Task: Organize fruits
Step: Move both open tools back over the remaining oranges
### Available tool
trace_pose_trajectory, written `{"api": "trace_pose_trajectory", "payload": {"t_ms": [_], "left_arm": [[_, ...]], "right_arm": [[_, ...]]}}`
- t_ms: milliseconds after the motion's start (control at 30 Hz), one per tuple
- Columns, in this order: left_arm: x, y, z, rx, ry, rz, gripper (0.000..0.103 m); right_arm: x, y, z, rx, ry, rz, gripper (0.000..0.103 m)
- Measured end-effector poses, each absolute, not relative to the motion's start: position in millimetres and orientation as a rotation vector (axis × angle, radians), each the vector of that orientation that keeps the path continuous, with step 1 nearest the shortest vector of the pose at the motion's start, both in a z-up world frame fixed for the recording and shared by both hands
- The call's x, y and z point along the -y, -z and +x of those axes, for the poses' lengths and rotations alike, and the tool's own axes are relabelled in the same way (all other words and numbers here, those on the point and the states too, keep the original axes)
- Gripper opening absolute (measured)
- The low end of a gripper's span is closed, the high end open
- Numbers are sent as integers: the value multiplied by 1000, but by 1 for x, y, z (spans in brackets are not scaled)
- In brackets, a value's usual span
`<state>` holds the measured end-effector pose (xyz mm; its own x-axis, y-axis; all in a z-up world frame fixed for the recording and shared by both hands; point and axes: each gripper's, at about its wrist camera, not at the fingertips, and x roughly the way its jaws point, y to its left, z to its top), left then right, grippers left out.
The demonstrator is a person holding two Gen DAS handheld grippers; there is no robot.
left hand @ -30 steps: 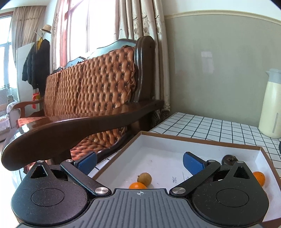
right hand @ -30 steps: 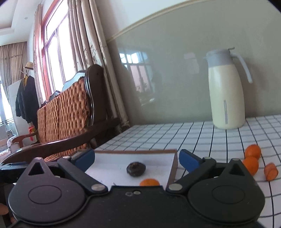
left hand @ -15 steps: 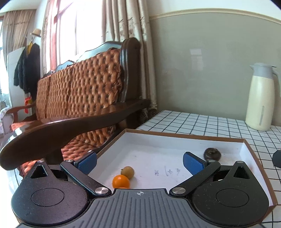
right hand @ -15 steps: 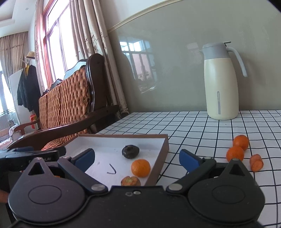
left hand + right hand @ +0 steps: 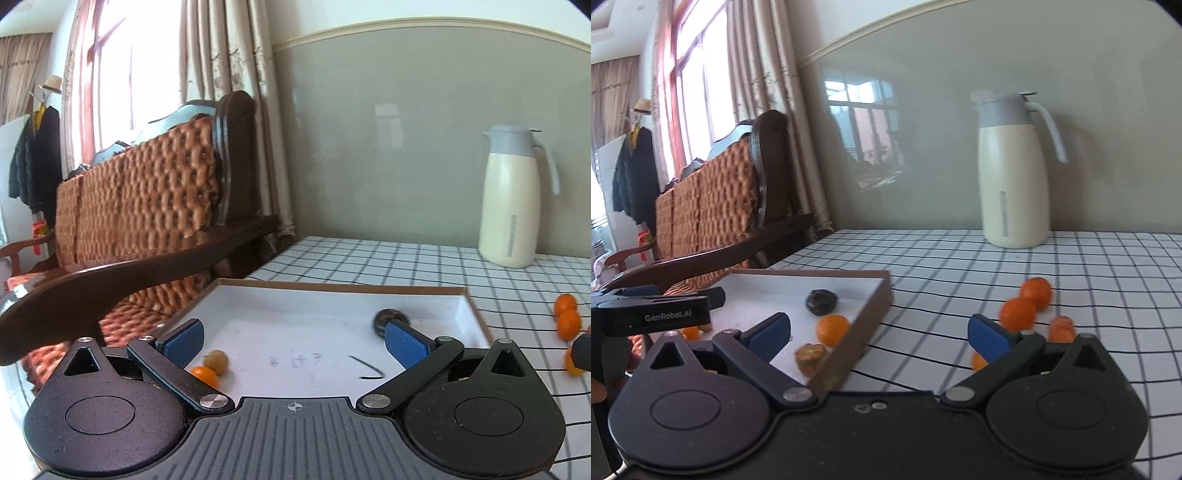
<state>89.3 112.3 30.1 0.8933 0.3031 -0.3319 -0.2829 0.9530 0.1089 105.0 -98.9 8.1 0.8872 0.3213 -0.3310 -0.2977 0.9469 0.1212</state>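
On the checkered tablecloth sits a shallow cardboard tray with a white floor, and that's where some of the fruit is. From my left wrist cam, the left gripper hangs over the near edge of the tray with its blue pads spread wide, nothing between them. Right by the left pad there's a small orange touching a yellowish-brown fruit, both inside the tray. Over toward the far right corner of the tray lies a dark wrinkly fruit, partly hidden behind the right pad. It's kinda blurry, so I can't tell what it is.

My right wrist cam shows the right gripper straddling the tray's near right corner, jaws also wide and empty. Inside the tray on that side I see a second orange and, just in front of it, a browner, beat-up looking fruit near the wall.

Outside the tray, on the cloth to the right, a loose cluster of oranges waits, two of them touching, plus a couple of smaller orange bits near the right pad. A cream thermos jug stands well back against the wall. A wooden sofa sits beside the table on the left.
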Motion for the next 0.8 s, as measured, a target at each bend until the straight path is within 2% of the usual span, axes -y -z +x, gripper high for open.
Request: {"api": "trace_pose_trajectory", "payload": {"t_ms": [800], "left_arm": [[-24,-27,102,-379,-61,39,103]], "right_arm": [[180,-4,98,-341,-33,127,97]]}}
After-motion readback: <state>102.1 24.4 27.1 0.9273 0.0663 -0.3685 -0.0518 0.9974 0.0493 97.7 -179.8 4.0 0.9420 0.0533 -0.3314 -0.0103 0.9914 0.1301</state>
